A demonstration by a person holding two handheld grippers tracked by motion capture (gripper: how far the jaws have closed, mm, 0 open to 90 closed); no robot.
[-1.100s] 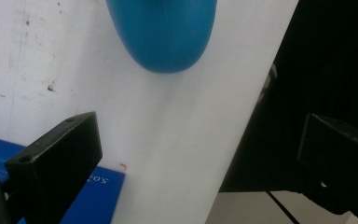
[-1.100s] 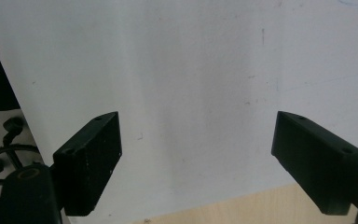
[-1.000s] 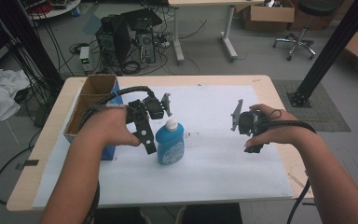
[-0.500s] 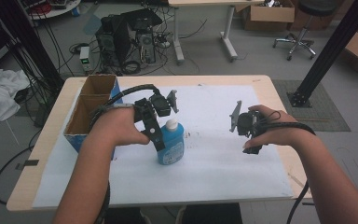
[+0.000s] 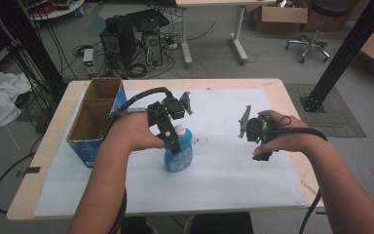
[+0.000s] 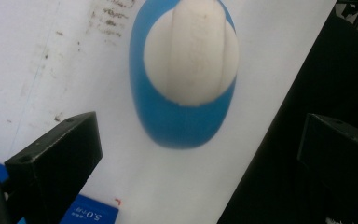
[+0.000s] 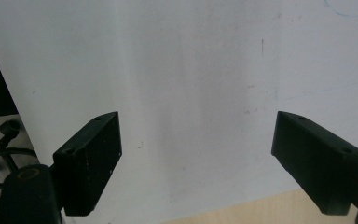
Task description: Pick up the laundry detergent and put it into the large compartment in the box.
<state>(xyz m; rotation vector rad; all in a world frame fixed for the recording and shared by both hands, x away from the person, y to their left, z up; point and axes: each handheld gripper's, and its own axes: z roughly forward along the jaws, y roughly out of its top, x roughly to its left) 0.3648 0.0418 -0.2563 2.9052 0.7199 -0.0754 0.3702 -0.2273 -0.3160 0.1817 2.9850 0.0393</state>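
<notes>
Risk: blue bottle (image 5: pixel 178 152) upright on white sheet, directly below left tongs (image 6: pixel 196 154), white cap (image 6: pixel 191 51) centred between wide-spread jaws, no contact yet. Off-centre descent could let one jaw clip cap and tip bottle; smooth rounded body may slip or twist if squeezed near shoulder.
Right tongs (image 7: pixel 198 161) also wide apart, holding nothing, well away from bottle over bare sheet (image 7: pixel 191 70).
Cardboard box (image 5: pixel 93 119) just beyond left hand; elbow swing could knock it.
Desk (image 5: pixel 282 97): pale wood, paper scuffed. Room: computer tower (image 5: pixel 131 41), floor cables, office chair (image 5: pixel 316 29).
</notes>
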